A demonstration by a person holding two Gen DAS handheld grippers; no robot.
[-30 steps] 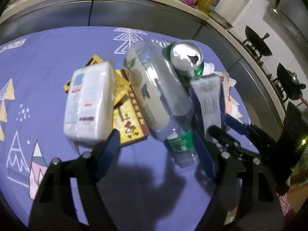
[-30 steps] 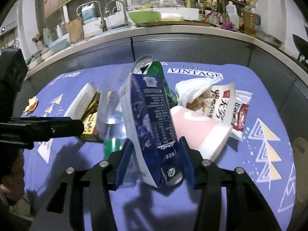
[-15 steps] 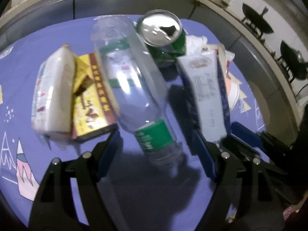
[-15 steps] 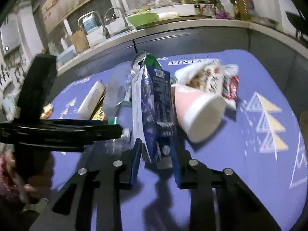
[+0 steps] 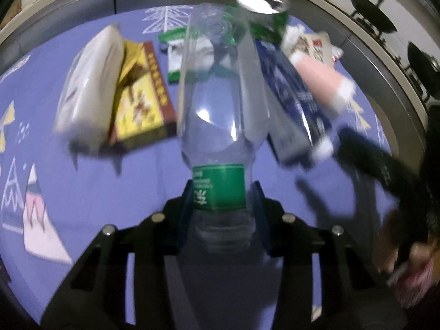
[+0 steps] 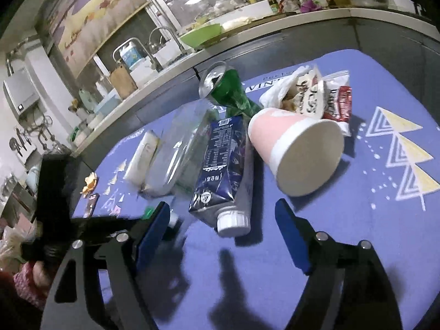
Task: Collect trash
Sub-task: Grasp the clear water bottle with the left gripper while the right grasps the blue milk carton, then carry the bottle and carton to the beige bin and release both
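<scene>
My left gripper is shut on the neck end of a clear plastic bottle with a green label. The bottle also shows in the right wrist view. My right gripper is open and empty, just short of a blue drink carton lying on the purple tablecloth. The carton lies right of the bottle. A pink paper cup lies on its side right of the carton. A green can stands behind them.
A white tissue pack and a yellow box lie left of the bottle. Snack wrappers lie behind the cup. A grey counter with a sink and dishes runs behind the table.
My left gripper has closed on the bottle's neck end. My right gripper has let go of the blue carton, which now lies on the cloth, and has opened and drawn back.
</scene>
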